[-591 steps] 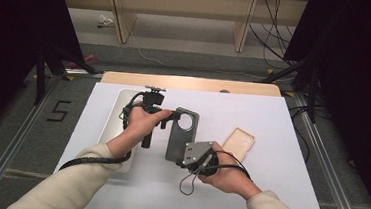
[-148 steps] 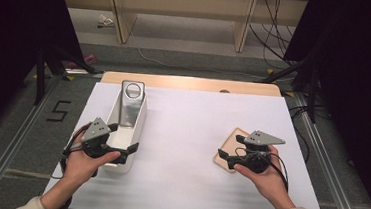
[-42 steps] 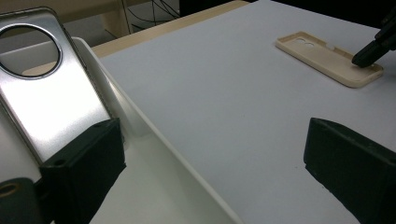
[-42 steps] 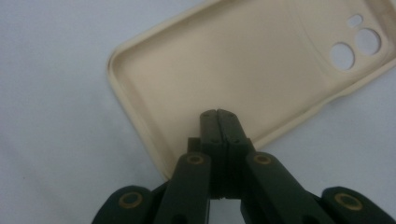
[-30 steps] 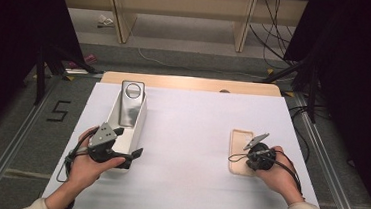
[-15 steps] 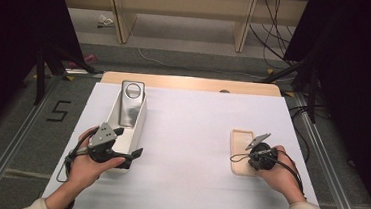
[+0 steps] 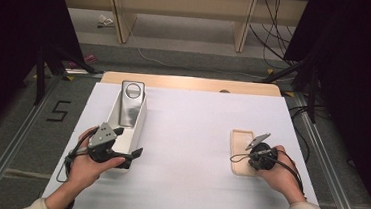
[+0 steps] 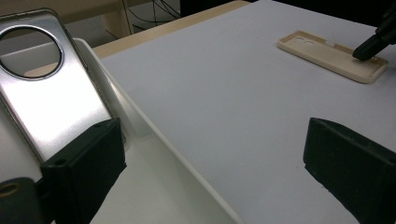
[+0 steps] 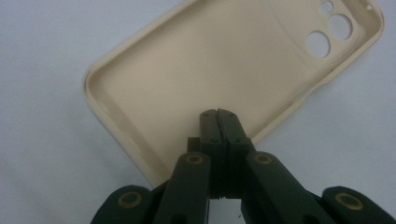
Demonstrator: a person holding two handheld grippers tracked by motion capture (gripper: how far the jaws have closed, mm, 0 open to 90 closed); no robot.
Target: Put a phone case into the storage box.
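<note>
Beige phone case [image 9: 219, 70] lies flat under closed right tongs [image 9: 218, 114]; open them, pinch its rim. Left tongs [image 8: 210, 154] gape, empty.

A white-topped table [image 7: 196, 135] filled the frame's centre on grey carpet [image 7: 176, 63]. Pale wooden furniture legs [image 7: 122, 17] stood at the top, black drapes [image 7: 356, 73] darkened both sides, and cables [image 7: 275, 26] trailed upper right.

Lab/test rig: white table [image 7: 186, 134] in black-curtained bay, metal floor rails [image 7: 15, 136], loose cables [image 7: 274, 36], floor marked "5" [image 7: 58, 110].
</note>
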